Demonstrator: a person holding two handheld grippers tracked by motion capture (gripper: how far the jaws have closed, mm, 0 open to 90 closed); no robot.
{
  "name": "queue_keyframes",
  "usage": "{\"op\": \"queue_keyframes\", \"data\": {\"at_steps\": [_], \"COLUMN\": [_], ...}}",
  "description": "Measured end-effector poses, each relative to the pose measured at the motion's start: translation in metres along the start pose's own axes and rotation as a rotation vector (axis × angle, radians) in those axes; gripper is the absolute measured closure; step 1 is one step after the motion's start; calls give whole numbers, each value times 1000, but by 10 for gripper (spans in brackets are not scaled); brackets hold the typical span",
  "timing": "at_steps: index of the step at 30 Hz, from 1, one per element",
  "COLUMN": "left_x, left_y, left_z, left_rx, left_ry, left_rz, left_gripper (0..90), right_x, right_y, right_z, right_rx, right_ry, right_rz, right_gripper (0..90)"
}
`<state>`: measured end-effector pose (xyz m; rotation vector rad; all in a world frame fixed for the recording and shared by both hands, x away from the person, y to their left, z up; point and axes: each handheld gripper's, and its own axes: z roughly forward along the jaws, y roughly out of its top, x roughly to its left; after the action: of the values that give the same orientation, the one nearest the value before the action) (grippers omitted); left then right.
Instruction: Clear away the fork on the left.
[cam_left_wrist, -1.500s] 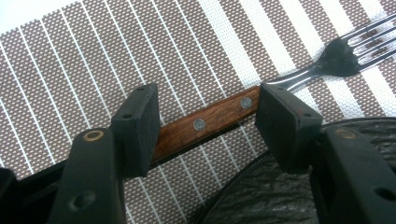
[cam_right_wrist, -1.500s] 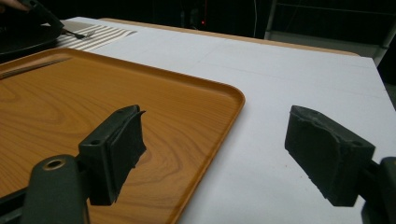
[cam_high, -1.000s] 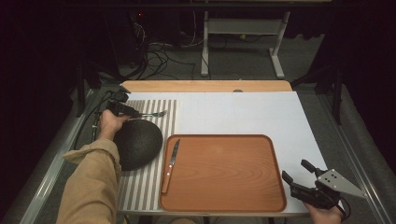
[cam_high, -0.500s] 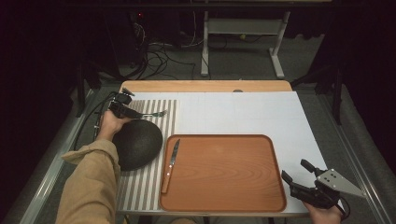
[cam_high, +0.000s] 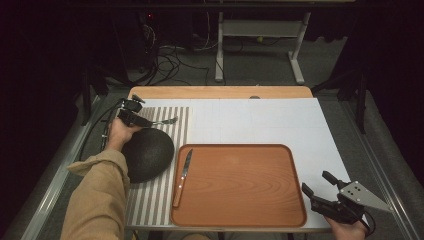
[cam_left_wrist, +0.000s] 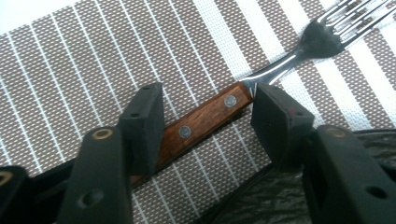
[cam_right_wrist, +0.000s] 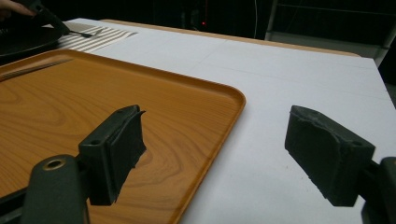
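Fork (cam_left_wrist: 261, 79) lies on the striped woven placemat (cam_high: 165, 195) at the table's far left, its riveted wooden handle between the left gripper (cam_left_wrist: 208, 119) pads, whose jaws have just been closing and now sit near the handle; whether they press it I cannot tell. A dark rounded bowl (cam_high: 147, 154) crowds just beside it, under the person's forearm. Compared with a second ago, neither hand has shifted. The right gripper (cam_high: 316, 189) hangs apart, empty, by the glossy wooden tray (cam_high: 240, 185), where a wood-handled knife (cam_high: 182, 177) rests on the rim.

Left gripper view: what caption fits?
Left gripper closing around a wooden-handled fork lying on a striped placemat.
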<state>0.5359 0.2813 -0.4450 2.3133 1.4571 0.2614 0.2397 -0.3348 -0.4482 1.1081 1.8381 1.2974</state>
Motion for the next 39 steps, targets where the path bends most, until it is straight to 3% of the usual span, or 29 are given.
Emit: {"op": "queue_keyframes", "data": {"at_steps": [9,22,29,32,35,39], "left_x": [-3,0,4,6,8,10], "left_y": [1,1,-2,-4,-7,-9], "left_z": [2,1,-2,-3,-4,-6], "left_rx": [-4,-6,17,32,43,54], "left_ry": [6,27,49,66,75,82], "left_rz": [-3,-52,-68,-69,-70,-101], "left_gripper": [453,496,515,591,607,622], "right_x": [0,0,0,0,0,0], "right_y": [0,0,-1,-1,-1,-1], "right_z": [0,-1,-2,-2,-3,-3], "right_rx": [0,-2,2,2,0,1], "right_ry": [1,-1,-1,-1,-4,-6], "right_rz": [3,2,3,2,5,4], "right_gripper": [204,204,204,204,204,204]}}
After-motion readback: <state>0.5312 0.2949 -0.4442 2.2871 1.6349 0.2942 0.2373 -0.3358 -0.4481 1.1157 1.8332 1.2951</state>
